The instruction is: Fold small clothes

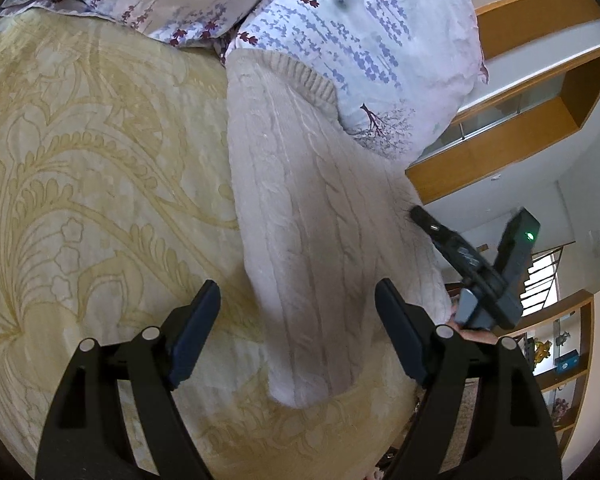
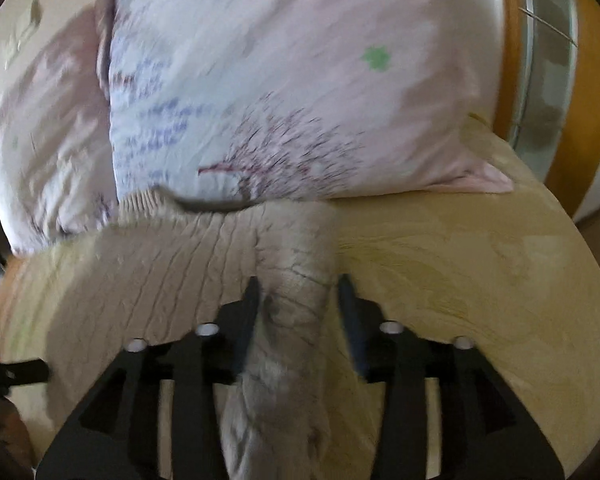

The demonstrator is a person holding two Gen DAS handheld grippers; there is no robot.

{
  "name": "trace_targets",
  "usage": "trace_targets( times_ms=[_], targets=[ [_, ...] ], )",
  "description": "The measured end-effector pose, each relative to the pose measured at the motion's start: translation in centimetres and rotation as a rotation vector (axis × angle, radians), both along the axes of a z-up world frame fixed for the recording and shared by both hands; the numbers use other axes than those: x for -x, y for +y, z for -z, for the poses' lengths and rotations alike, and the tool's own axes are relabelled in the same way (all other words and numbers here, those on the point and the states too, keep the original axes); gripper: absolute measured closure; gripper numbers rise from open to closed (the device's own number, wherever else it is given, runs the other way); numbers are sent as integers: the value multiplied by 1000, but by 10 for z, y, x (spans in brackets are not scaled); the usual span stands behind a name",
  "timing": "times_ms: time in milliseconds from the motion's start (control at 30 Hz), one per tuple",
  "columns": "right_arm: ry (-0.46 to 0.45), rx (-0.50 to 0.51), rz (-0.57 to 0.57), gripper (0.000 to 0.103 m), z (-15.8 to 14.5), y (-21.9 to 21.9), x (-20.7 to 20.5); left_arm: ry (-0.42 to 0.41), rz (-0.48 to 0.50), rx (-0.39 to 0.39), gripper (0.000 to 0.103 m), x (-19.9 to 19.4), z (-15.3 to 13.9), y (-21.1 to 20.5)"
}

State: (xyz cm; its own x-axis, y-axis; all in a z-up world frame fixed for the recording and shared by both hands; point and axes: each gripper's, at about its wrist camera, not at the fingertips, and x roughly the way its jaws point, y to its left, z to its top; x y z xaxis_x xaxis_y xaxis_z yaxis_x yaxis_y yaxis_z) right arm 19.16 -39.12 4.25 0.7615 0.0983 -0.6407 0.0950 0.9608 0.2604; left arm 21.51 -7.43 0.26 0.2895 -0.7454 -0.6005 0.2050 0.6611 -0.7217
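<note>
A cream cable-knit sweater (image 1: 312, 216) lies on the yellow patterned bedspread (image 1: 92, 184), its ribbed hem against a floral pillow (image 1: 360, 40). My left gripper (image 1: 298, 300) is open and hovers over the sweater's near end, touching nothing. The other gripper shows in the left wrist view (image 1: 488, 264) at the sweater's right edge. In the blurred right wrist view the sweater (image 2: 172, 272) spreads left, and a folded part or sleeve (image 2: 296, 320) runs between the open fingers of my right gripper (image 2: 298, 284). The jaws stand apart around it.
Floral pillows (image 2: 292, 92) are piled at the head of the bed. A wooden headboard with shelves (image 1: 540, 92) stands right of the pillow. A shelf unit with small items (image 1: 556, 360) stands beyond the bed's edge at lower right.
</note>
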Motion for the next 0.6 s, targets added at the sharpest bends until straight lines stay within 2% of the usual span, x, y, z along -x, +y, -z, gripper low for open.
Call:
trace_targets(
  times_ms=[100, 233, 367, 467, 500, 533, 600],
  targets=[
    [-32, -134, -2, 40, -1, -20, 33, -1, -4, 13, 24, 4, 0, 2],
    [-36, -252, -33, 40, 8, -27, 57, -1, -5, 22, 25, 11, 1, 5],
    [-27, -300, -75, 42, 18, -20, 73, -5, -14, 16, 30, 17, 2, 5],
    [-29, -302, -95, 50, 23, -13, 79, -5, -18, 9, 37, 21, 3, 4],
    [-25, -293, -98, 57, 25, -11, 80, -7, -19, 5, 41, 22, 3, 4],
    [-15, -281, -104, 71, 28, -8, 79, -8, -19, 2, 43, 22, 3, 3],
    [12, -236, -102, 90, 32, -3, 76, -5, -16, 3, 55, 22, 4, 2]
  ],
)
